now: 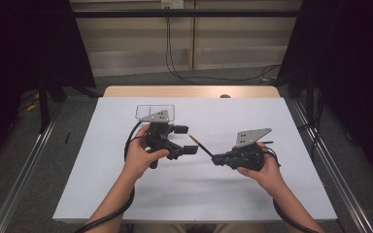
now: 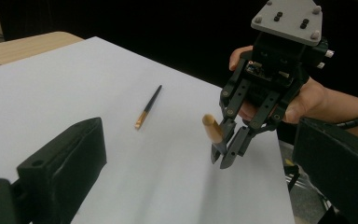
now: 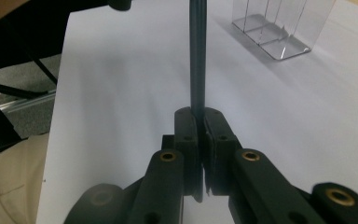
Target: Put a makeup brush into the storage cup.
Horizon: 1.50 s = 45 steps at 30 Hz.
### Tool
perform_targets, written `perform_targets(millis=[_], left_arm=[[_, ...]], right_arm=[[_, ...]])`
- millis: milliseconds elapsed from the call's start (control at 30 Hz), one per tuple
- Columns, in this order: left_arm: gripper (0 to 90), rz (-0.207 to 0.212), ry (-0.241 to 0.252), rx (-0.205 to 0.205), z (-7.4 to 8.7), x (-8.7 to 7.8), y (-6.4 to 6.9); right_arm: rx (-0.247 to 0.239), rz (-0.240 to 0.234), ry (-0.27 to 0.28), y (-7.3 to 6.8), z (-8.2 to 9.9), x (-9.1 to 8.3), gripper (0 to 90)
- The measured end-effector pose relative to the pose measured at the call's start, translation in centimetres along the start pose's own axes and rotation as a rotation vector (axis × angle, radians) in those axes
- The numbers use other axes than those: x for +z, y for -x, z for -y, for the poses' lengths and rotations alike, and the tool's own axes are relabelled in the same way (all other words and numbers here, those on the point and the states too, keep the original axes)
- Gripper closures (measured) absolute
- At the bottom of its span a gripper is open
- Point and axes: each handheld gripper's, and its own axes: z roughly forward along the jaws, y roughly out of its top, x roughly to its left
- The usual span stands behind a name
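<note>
My right gripper (image 1: 214, 158) is shut on a thin dark brush (image 1: 201, 146) with a tan end (image 2: 211, 129). The brush sticks out past the jaws toward the left gripper. In the right gripper view its dark handle (image 3: 197, 56) runs straight up from between the closed pads. My left gripper (image 1: 187, 140) is held just left of the brush tip, its jaws wide apart with nothing between them. A second dark brush (image 2: 148, 107) with an orange tip lies flat on the white sheet, beyond the right gripper (image 2: 223, 158) in the left gripper view.
A clear plastic box (image 1: 155, 112) with dividers (image 3: 279, 28) stands on the white sheet (image 1: 199, 194) behind the left gripper. The wooden table edge (image 1: 189, 91) shows at the back. Dark curtains and metal rails flank the table.
</note>
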Motion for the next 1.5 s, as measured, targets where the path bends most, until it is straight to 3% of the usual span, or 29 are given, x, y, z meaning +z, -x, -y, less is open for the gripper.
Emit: perform_targets(millis=[100,267,367,500,567,700,800,867,1000,1133,1500], left_arm=[[1.8,0.001,0.006,-0.001,0.2,0.3,0.1],[0.5,0.011,0.04,-0.043,0.1,0.5,0.1],[1.8,-0.002,0.062,-0.037,0.2,0.6,0.1],[10.2,0.006,0.091,-0.033,0.4,0.6,0.3],[20.8,0.014,0.11,-0.029,0.4,0.5,0.2],[27.5,0.019,0.134,-0.034,0.4,0.5,0.2],[39.1,0.02,0.128,-0.016,0.4,0.3,0.4],[41.7,0.027,0.119,-0.038,0.3,0.2,0.6],[54.8,0.01,0.132,-0.035,0.2,0.0,0.7],[61.2,-0.015,0.142,-0.016,0.2,-0.1,0.9],[70.8,-0.019,0.174,-0.003,0.4,-0.3,1.1]], right_arm=[[0.013,0.001,0.029,-0.1,-0.2,0.1,85.1],[0.022,-0.005,0.06,-0.3,-0.5,0.3,85.1],[0.025,-0.001,0.075,-0.3,-0.8,0.4,85.1],[0.023,0.009,0.091,-0.3,-1.0,0.3,85.1],[0.024,0.011,0.1,-0.3,-1.1,0.1,85.1],[0.021,0.024,0.107,-0.3,-1.1,0.0,85.1],[0.027,0.031,0.113,-0.3,-1.1,-0.1,85.1],[0.028,0.03,0.114,-0.2,-1.0,-0.1,85.1],[0.029,0.033,0.118,-0.2,-1.0,-0.1,85.1],[0.032,0.032,0.116,-0.4,-1.0,0.1,85.0],[0.028,0.034,0.122,-0.5,-1.1,0.5,85.1]])
